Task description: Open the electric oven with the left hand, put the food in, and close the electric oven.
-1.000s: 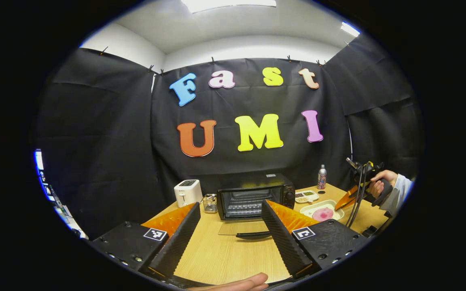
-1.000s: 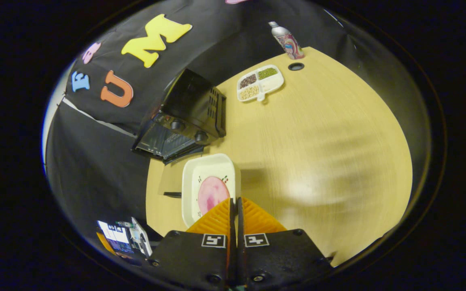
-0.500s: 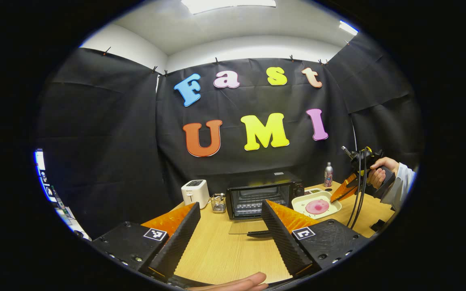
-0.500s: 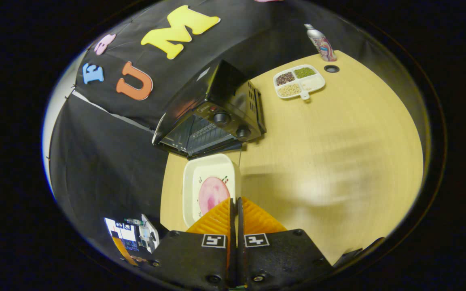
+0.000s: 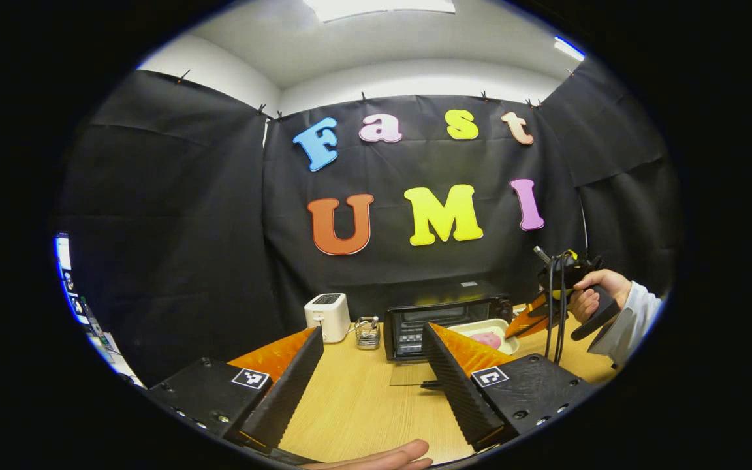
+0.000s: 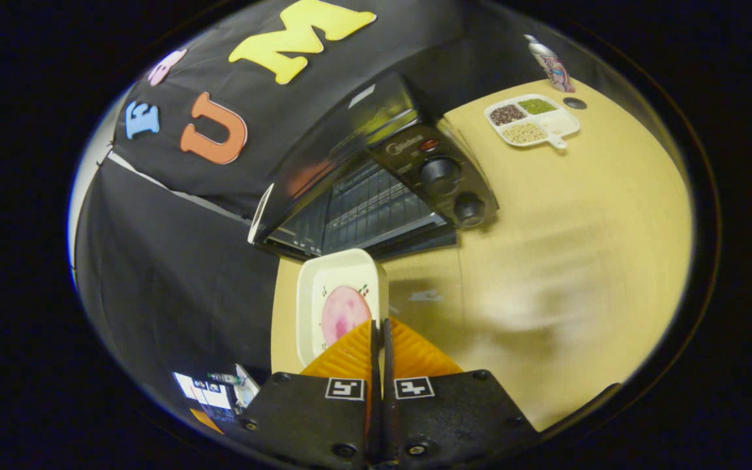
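The black electric oven (image 5: 444, 316) stands at the back of the wooden table, its glass door (image 5: 415, 373) folded down flat. My left gripper (image 5: 373, 331) is open and holds nothing, well back from the oven. My right gripper (image 6: 379, 323) is shut on the near rim of a white tray (image 6: 337, 287) that carries a round pink food slice (image 6: 344, 313). The tray's far edge sits just in front of the oven's open cavity and wire rack (image 6: 369, 209). In the left gripper view the tray (image 5: 484, 334) hangs beside the oven front, held by the right gripper (image 5: 525, 318) and a person's hand (image 5: 588, 297).
A white toaster (image 5: 328, 316) and a small wire basket (image 5: 367, 331) stand left of the oven. A divided dish of grains (image 6: 531, 121) and a bottle (image 6: 549, 62) sit at the table's far right. Bare wooden table (image 6: 578, 215) lies right of the tray.
The right gripper has carried the tray closer to the oven opening. The left gripper has drawn back and to the left, staying open. The oven door stays down.
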`<state>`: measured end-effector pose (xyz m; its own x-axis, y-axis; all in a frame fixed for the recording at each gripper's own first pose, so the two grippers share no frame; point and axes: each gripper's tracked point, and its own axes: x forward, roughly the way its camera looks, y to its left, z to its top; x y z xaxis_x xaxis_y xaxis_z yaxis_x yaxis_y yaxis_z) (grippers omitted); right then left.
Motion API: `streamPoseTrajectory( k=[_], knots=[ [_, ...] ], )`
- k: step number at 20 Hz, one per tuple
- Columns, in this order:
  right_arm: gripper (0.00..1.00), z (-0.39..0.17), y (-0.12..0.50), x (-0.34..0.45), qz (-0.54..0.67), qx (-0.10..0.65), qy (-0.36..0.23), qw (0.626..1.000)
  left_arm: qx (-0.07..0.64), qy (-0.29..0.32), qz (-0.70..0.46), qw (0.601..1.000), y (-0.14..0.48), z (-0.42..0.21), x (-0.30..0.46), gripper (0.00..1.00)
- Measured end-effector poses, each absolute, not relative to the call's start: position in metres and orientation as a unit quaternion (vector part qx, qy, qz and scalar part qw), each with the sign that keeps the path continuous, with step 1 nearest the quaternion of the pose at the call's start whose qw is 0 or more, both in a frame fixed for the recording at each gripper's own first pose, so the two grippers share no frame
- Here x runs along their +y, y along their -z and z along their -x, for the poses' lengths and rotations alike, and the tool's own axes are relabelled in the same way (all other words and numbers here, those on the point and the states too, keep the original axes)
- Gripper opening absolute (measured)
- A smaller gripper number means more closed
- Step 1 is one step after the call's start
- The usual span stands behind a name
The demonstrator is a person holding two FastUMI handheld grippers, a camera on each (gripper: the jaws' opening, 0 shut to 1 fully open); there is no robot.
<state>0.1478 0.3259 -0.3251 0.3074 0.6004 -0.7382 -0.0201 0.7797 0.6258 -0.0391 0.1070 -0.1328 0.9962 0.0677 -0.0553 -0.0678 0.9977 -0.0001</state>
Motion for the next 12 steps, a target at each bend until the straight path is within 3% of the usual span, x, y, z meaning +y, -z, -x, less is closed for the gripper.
streamPoseTrajectory(
  k=[5, 12],
  knots=[
    [0.04, -0.192, 0.347, 0.365, -0.32, 0.509, -0.125, 0.789, 0.063, -0.05, 0.01, 0.997, 0.16, 0.029, 0.132, 0.96],
    [0.04, -0.268, 0.374, 0.375, -0.406, 0.407, 0.003, 0.818, 0.056, -0.051, 0.02, 0.997, 0.165, 0.02, 0.142, 0.96]
  ],
)
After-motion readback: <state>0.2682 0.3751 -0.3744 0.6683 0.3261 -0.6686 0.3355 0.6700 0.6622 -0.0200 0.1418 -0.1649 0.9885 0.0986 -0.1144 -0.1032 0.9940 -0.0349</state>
